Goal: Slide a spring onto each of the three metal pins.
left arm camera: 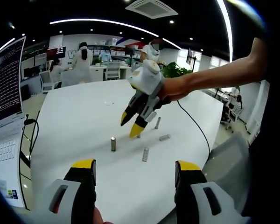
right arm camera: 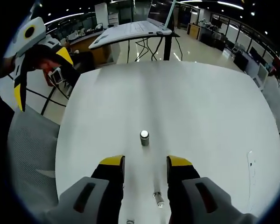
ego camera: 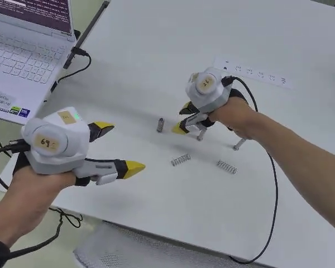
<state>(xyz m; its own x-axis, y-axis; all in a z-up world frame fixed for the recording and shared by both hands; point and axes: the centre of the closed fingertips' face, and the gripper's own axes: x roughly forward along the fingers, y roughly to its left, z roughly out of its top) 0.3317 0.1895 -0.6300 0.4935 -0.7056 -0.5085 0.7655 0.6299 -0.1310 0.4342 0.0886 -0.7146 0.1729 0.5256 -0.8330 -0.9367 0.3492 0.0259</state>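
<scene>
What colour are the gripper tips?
Yellow, on black jaws. Clearest in the head view, on the left gripper.

**Head view, lower left of frame:** a round label on the body of the left gripper carries the handwritten number "69". A tan sticker just above it is too small to read.

**Head view, centre right:** a second round label, on the right gripper, shows a small dark mark that is not legible.

**Head view, upper left:** the laptop screen shows lines of light text on a dark ground, too fine to read. The printed stickers on its palm rest are illegible.

**Head view, upper right:** the power strip on the surface bears small markings, unreadable.

**Left gripper view, left edge:** the screen text is again unreadable.
</scene>
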